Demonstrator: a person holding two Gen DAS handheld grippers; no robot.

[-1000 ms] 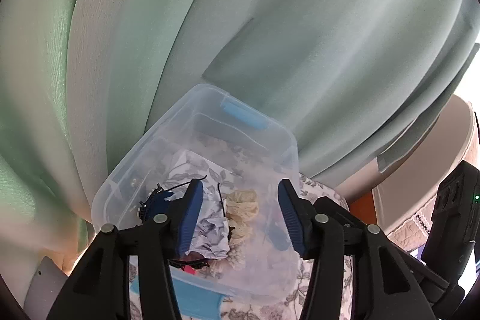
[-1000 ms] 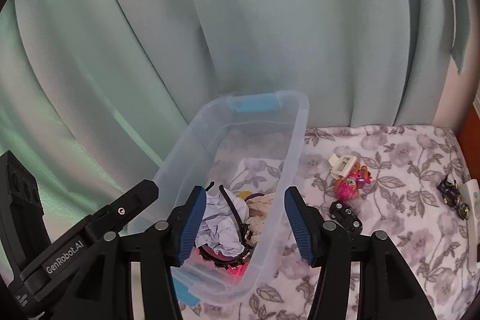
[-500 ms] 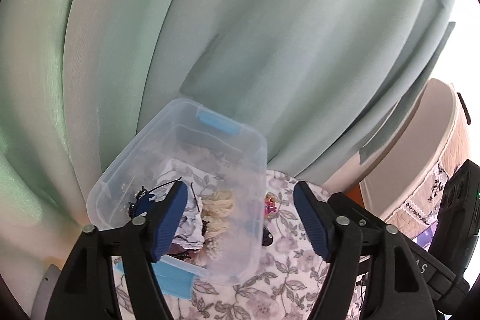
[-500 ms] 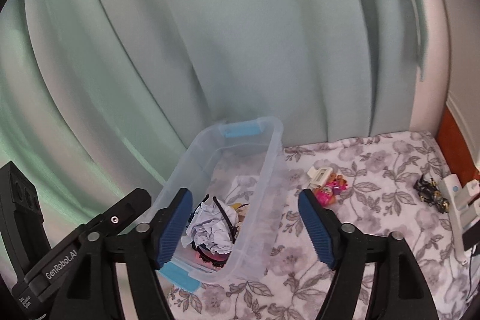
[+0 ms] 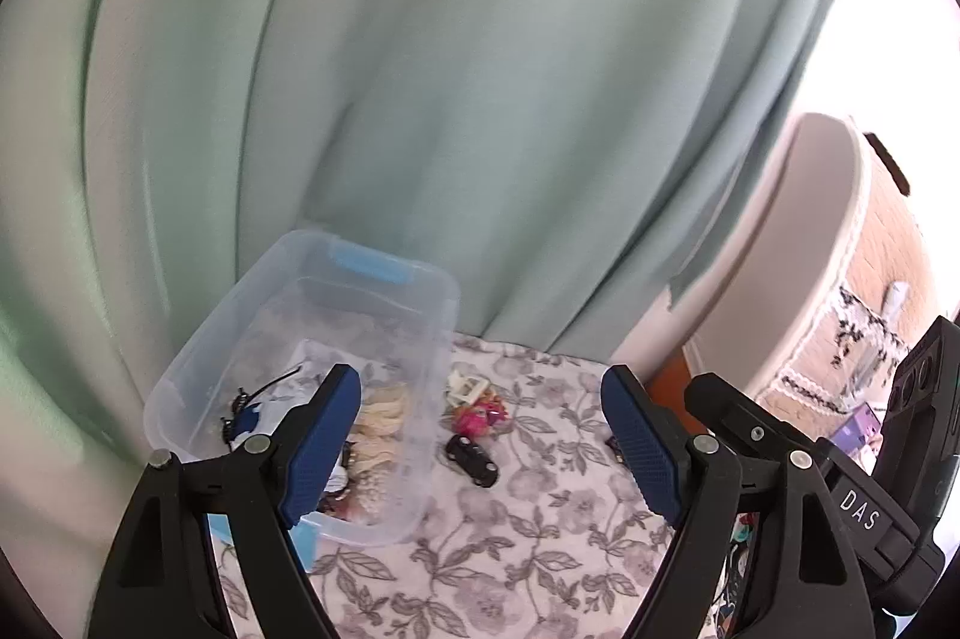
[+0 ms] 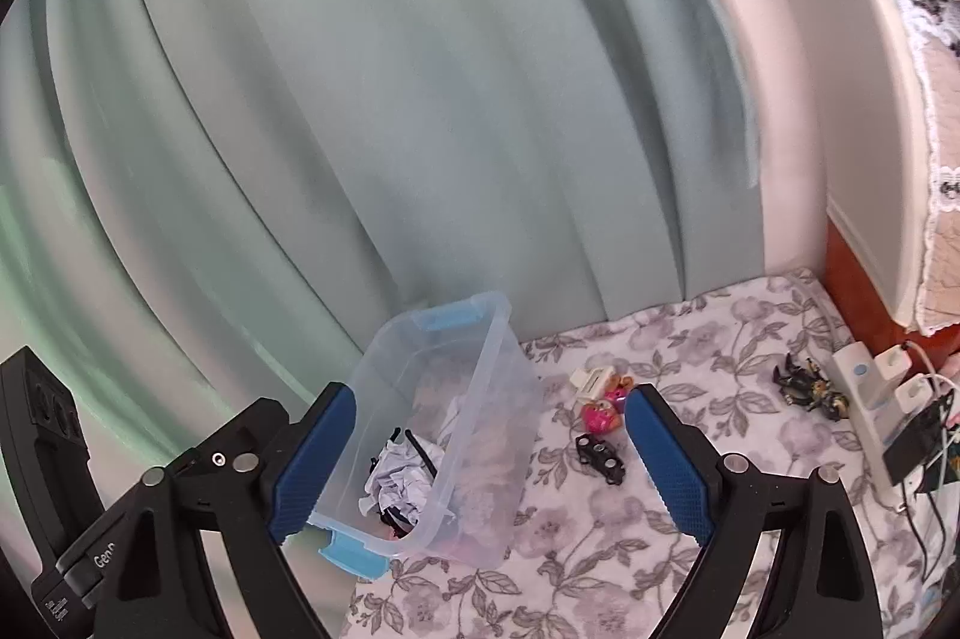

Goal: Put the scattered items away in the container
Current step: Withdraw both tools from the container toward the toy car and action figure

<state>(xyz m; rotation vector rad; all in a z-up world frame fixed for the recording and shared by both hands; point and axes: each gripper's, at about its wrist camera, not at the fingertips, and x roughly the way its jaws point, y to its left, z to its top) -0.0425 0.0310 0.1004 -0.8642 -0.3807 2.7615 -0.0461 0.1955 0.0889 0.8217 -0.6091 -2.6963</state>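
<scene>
Right of the clear container (image 6: 480, 387), lower centre | black toy car (image 6: 600, 453) lies nearest right gripper (image 6: 486, 465), long axis slanting | both grippers' jaws opening, empty; left gripper (image 5: 480, 441) nearer the container.

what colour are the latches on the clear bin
Light blue latches on the clear bin, clearest in the right wrist view.

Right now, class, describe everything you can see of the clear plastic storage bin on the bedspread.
The clear plastic storage bin is a lidless rectangular tub of see-through plastic with a blue latch handle at its far end and another at its near end. It stands upright on the floral bedspread, close to the green curtain. Inside lie crumpled paper, a black strap-like piece and some cream-coloured material. Neither tongs touch it.
</scene>
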